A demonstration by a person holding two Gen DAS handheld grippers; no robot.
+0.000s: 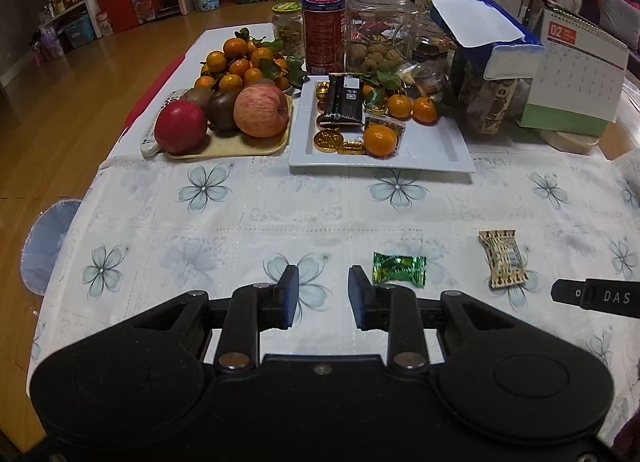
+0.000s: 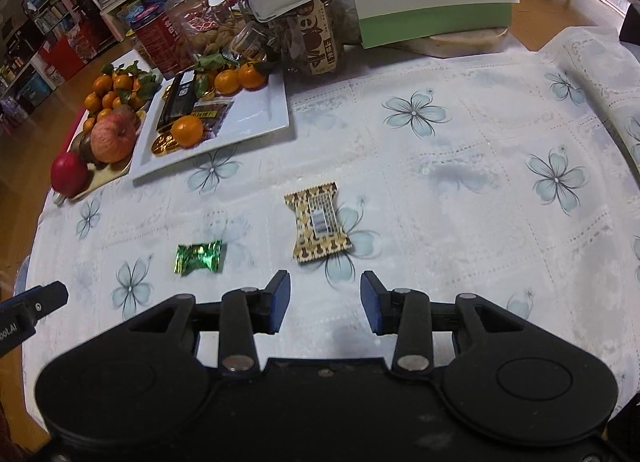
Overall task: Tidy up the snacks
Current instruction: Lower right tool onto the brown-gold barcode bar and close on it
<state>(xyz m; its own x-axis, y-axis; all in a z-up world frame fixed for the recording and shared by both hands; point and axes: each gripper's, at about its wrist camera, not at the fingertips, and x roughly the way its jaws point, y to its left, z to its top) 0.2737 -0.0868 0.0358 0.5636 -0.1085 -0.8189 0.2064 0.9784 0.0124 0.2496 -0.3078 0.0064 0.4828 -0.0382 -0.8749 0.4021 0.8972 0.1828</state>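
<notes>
Both tools, left (image 1: 323, 290) and right (image 2: 325, 296), are wide open, holding nothing. The green candy (image 1: 399, 269) looks slippery; it might slide away.

- The left gripper (image 1: 323, 296) hangs low over the bench (image 1: 280, 214), fingers (image 1: 290, 294) spread apart with nothing between them.
- The right gripper (image 2: 325, 300) hangs just above the bench too, fingers (image 2: 280, 302) parted wide and empty, pointing forward.
</notes>
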